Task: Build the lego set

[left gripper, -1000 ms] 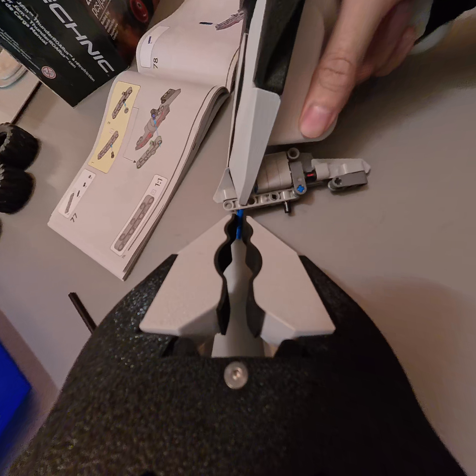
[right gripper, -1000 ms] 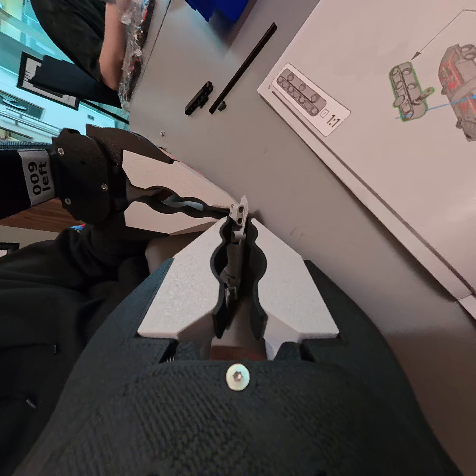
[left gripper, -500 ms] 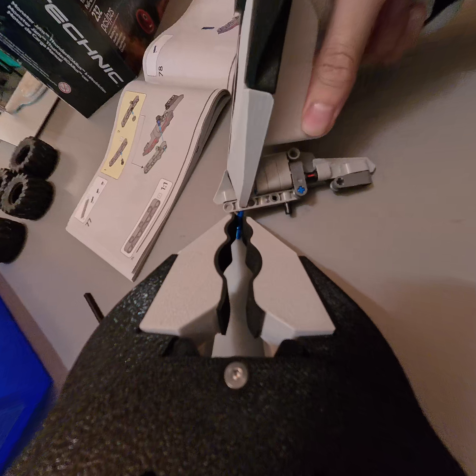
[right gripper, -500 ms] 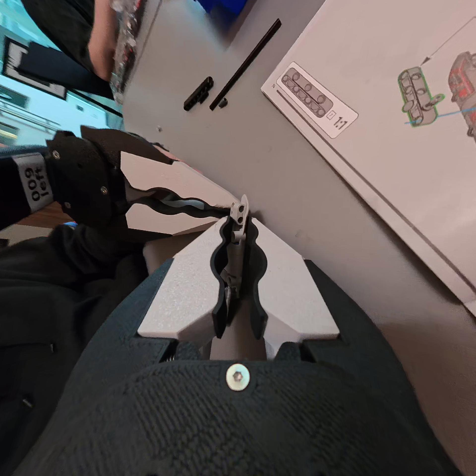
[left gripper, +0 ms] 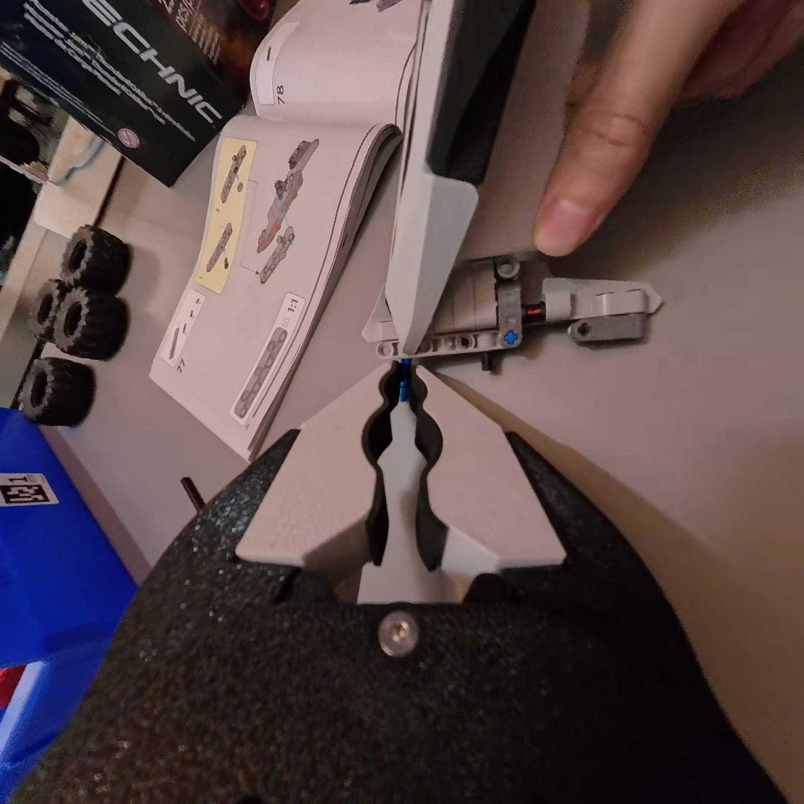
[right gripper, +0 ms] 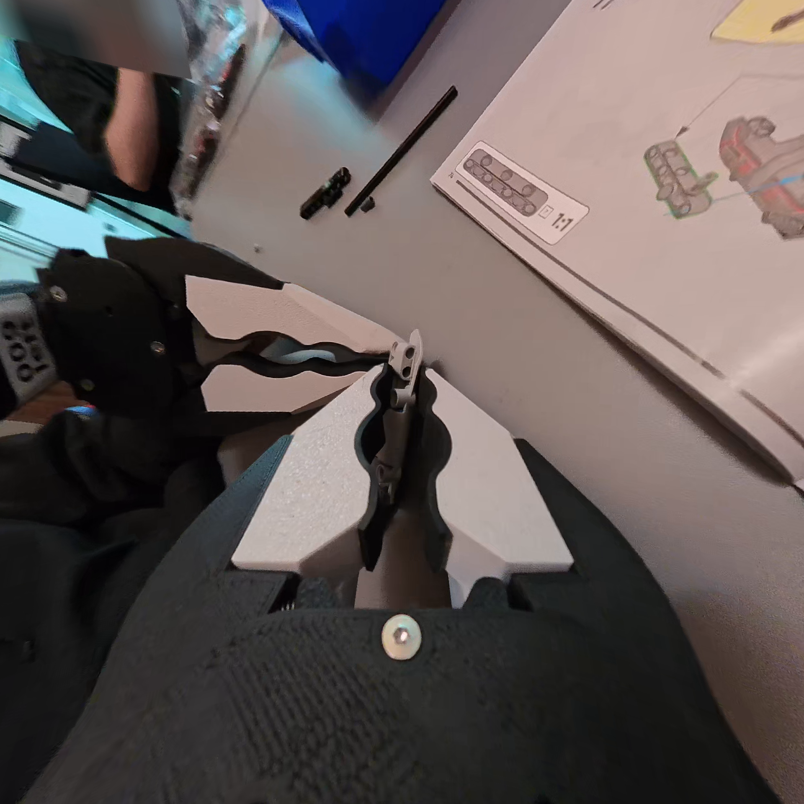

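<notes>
Far left in the left wrist view, a blue bin (left gripper: pixel 52 544) sits at the table (left gripper: pixel 652 500) edge, and four black tyres (left gripper: pixel 78 313) lie loose above it — not yet mounted, so the wheels are still to come. Next along, the black box (left gripper: pixel 117 78) and the open manual (left gripper: pixel 269 261), its pages showing a mid-build step on a grey chassis; judging by that, the build is partway through at best. At centre, the left gripper (left gripper: pixel 403 377) is nearly closed, pinching a small blue pin (left gripper: pixel 404 383) at its very tips, the pin pointing at a hole in the grey beam of the subassembly (left gripper: pixel 500 322); whether the pin has entered the hole I cannot tell. The right gripper (left gripper: pixel 411 348) comes in from above, clamped on the near end of that subassembly, steadying it against the table. Right of that, a hand (left gripper: pixel 609 130) rests on the right gripper's body. The subassembly itself is small — a few grey beams, a cylinder, a blue axle end — so most of the model looks unbuilt. In the right wrist view, a short black beam (right gripper: pixel 326 193) and a long black axle (right gripper: pixel 400 150) lie unused on the table beyond the left gripper, then the manual to the right.
</notes>
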The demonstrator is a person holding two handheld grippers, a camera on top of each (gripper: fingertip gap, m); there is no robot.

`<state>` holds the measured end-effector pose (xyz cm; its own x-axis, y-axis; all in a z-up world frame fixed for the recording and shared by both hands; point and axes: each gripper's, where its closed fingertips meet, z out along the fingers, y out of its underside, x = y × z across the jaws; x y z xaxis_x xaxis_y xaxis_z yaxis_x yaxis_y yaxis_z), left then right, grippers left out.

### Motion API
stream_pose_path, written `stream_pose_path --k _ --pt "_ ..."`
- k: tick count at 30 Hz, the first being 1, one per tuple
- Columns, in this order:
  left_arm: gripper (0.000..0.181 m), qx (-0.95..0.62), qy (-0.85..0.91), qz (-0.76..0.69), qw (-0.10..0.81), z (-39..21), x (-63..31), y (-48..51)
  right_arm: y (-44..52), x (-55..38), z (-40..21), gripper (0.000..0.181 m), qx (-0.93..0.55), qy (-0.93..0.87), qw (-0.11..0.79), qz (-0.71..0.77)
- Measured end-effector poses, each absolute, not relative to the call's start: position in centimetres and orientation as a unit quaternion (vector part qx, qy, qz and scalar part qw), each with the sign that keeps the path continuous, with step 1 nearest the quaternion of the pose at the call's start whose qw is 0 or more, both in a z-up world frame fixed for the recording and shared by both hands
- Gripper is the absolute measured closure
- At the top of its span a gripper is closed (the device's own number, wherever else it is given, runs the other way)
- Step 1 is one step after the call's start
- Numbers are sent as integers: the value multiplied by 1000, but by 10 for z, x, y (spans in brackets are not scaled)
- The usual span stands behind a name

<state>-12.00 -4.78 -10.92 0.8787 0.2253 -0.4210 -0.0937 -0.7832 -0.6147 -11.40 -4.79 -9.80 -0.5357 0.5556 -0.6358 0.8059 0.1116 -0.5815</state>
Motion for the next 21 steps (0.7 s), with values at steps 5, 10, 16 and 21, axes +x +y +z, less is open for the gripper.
stream_pose_path --k 5,10,16,21 --pt "181 -915 -100 131 367 -110 -117 -51 -50 -115 -97 170 436 797 30 -417" --pt "180 -911 -26 97 400 -112 -112 -54 -53 -117 -98 171 459 733 126 -486" --pt "178 -912 -19 90 401 -112 -114 -55 -48 -118 -94 171 459 699 160 -524" --pt "180 -912 -18 88 401 -113 -113 -55 -49 -117 -93 171 456 700 162 -525"
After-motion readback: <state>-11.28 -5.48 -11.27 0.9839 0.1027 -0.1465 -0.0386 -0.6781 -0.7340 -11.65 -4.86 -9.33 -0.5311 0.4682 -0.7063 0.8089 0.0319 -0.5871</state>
